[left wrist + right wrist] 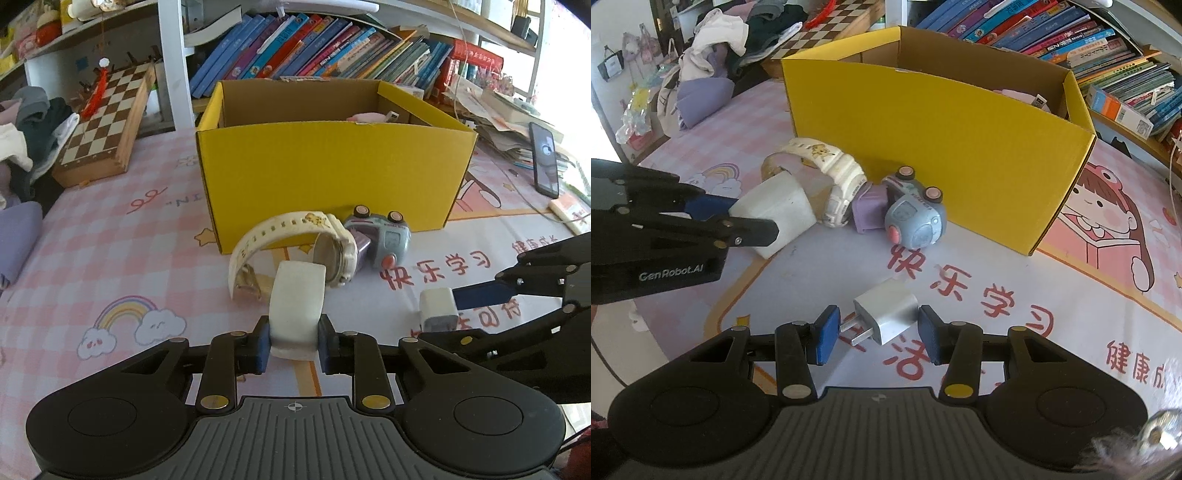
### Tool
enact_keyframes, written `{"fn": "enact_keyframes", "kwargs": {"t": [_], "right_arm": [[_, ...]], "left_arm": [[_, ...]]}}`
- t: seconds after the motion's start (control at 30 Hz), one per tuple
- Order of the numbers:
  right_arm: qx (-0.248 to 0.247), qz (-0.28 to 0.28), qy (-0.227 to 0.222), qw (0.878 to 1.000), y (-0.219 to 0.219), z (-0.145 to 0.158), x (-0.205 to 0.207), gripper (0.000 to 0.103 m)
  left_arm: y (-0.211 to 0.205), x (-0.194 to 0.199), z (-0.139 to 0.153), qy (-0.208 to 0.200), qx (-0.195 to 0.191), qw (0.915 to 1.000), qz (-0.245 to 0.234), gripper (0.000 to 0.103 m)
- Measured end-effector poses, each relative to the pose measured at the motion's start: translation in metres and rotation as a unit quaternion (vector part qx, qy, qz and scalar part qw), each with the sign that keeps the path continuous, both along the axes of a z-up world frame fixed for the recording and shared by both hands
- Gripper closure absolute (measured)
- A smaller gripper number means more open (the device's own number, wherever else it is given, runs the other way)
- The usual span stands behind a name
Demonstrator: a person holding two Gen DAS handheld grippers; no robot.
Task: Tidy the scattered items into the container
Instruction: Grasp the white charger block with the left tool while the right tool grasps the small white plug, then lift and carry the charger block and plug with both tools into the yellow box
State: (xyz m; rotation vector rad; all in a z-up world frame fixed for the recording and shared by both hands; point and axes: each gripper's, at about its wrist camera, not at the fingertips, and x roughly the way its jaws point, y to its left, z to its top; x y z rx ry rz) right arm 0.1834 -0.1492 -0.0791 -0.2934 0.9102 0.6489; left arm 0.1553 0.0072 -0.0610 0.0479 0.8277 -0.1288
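The left gripper (293, 341) clamps a smooth white rounded block (297, 306), its long axis pointing ahead toward the yellow cardboard box (332, 173). The right gripper (875, 334) is spread wide around a small white charger (888, 314) lying on the mat (997, 280), prongs toward the left pad, neither pad touching. A cream watch (831, 184) and grey toy car (916, 218) lie by the box's front wall.

The surface (979, 258) wears a pink checked cloth printed with rainbows, red characters and a cartoon girl. On it stand a yellow cardboard box (945, 147), and just before its front wall a white watch (834, 184), a purple block (868, 210) and a grey toy car (916, 218). A white plug adapter (888, 314) lies nearer. A chessboard case (107, 122), a phone (545, 162) and piled clothes (26, 140) rest at the edges.
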Motion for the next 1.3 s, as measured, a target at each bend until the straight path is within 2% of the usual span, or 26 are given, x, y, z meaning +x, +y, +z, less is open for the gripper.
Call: {"fn": "enact_keyframes", "kwargs": {"t": [0.23,0.4,0.9,1.03,1.1,1.3], "right_arm": [[0.006,-0.005,-0.004,1.000,0.001,0.004,-0.013,0.059],[0.013,-0.017,-0.006,1.000,-0.003,0.010,-0.019,0.069],[-0.008,-0.044,0.001,0.999,0.001,0.000,-0.022,0.069],[-0.014,-0.046,0.006,0.999,0.004,-0.002,-0.018,0.075],[-0.013,-0.048,0.008,0.999,0.004,-0.002,-0.017,0.076],[0.007,-0.045,0.006,0.999,-0.003,0.012,-0.019,0.076]], "left_arm": [[0.001,-0.015,0.006,-0.004,-0.007,0.9999,-0.010,0.079],[-0.001,-0.023,0.010,-0.010,-0.010,0.9997,-0.021,0.079],[-0.002,-0.032,0.010,-0.007,-0.013,0.9992,-0.036,0.079],[-0.002,-0.034,0.011,-0.006,-0.014,0.9991,-0.039,0.079],[-0.001,-0.034,0.011,-0.006,-0.015,0.9991,-0.040,0.079],[-0.002,-0.032,0.024,-0.024,-0.026,0.9980,-0.052,0.080]]}}
